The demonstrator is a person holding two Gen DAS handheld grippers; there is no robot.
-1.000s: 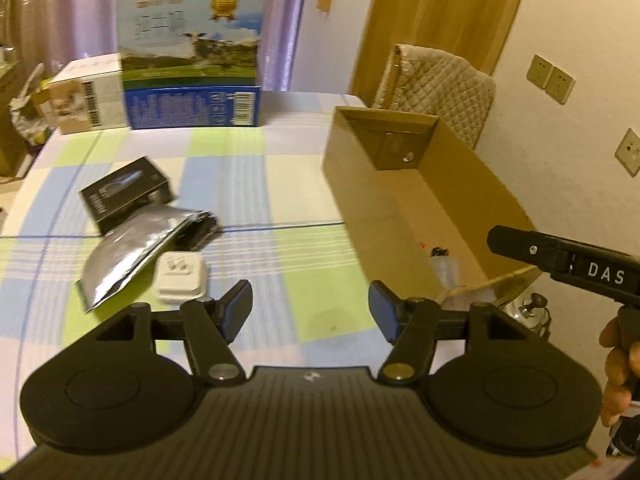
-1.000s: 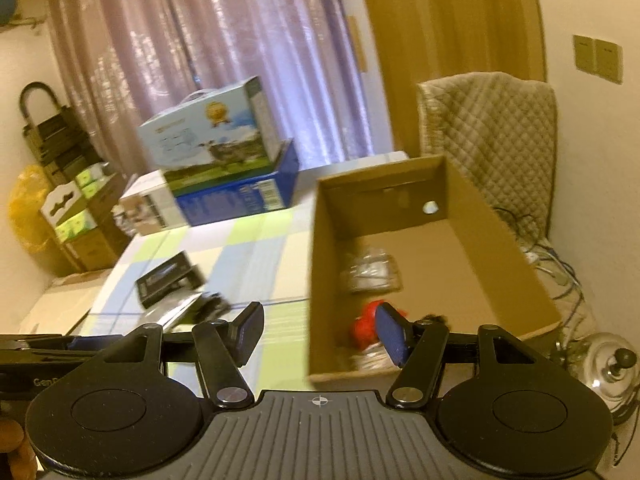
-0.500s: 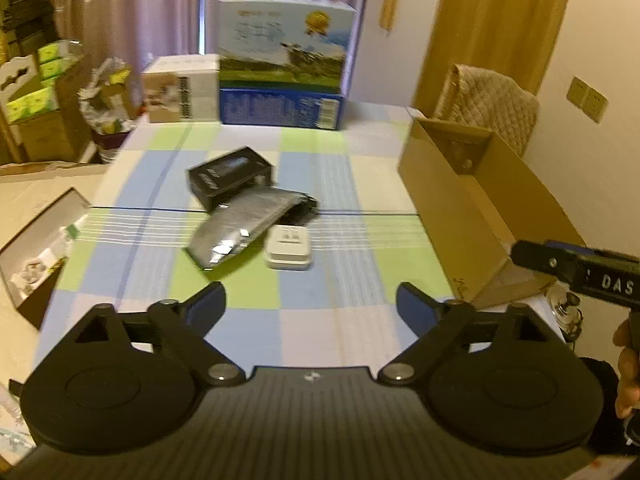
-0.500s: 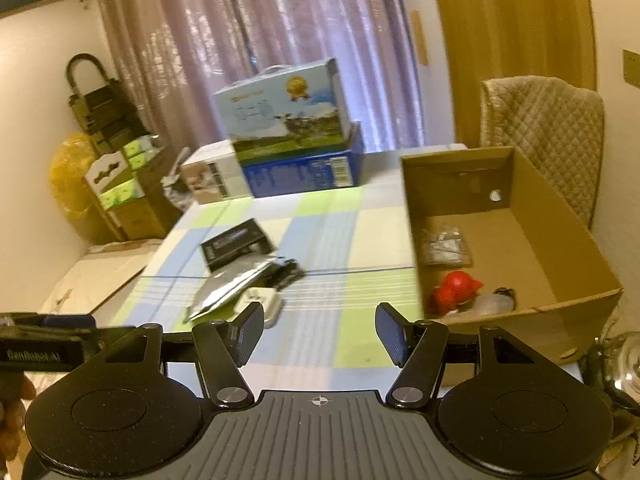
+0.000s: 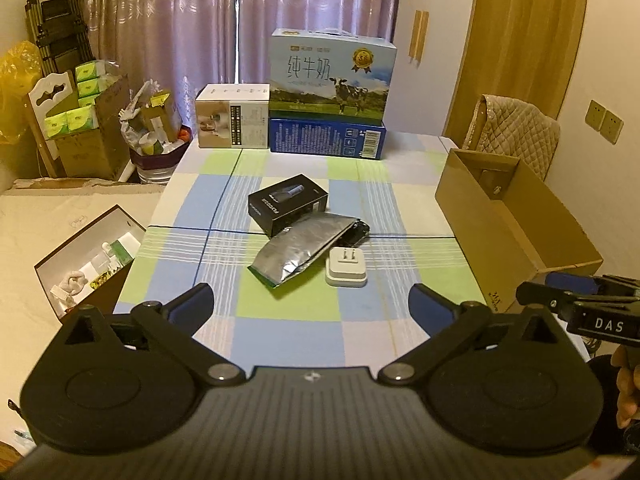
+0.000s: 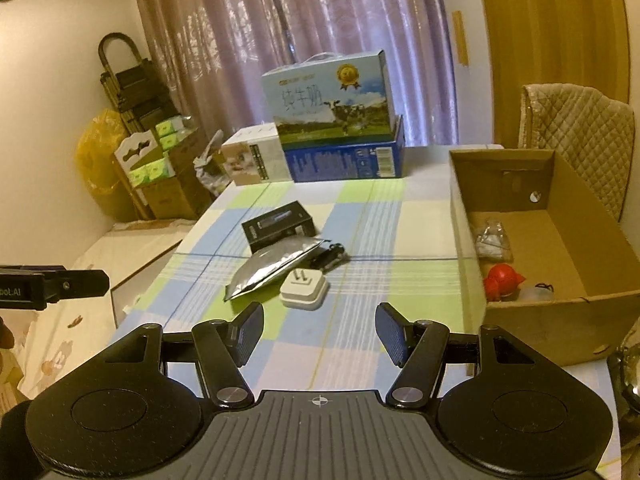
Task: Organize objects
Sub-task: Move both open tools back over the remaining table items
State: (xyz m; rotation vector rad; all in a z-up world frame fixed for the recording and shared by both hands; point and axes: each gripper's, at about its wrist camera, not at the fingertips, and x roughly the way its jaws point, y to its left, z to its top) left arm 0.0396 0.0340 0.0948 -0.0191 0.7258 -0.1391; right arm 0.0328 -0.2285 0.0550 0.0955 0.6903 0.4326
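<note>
White plug adapter (image 5: 346, 268) lies prongs-up mid-desk, just beside the lower end of a silver foil pouch (image 5: 301, 251); pouch lies diagonal, its upper end overlapping a dark item (image 5: 359, 230) that is mostly hidden, can't tell what it is. Black product box (image 5: 287, 203) sits just behind the pouch, touching or nearly so. All on the checked green/blue/white cloth of the desk (image 5: 288, 332). Open cardboard box (image 6: 560, 240) stands at the desk's right edge; inside, right wrist view shows a red toy-like object (image 6: 502, 280) near the front wall, a clear plastic bag (image 6: 491, 238) further back, a small clear item with dark cord by the red one, too small to identify. Far end of desk: milk carton case with cow print (image 5: 331, 75) stacked on a blue box (image 5: 327, 139), white box (image 5: 232, 121) beside them on the left. Left tool (image 5: 312, 306) released, fingers spread wide, nothing between them, hanging over the near desk edge facing the adapter. Right tool (image 6: 319, 330) also released and empty, fingers apart, aimed at the adapter from near the cardboard box. Quilted chair back (image 6: 580, 132) behind the box.
</note>
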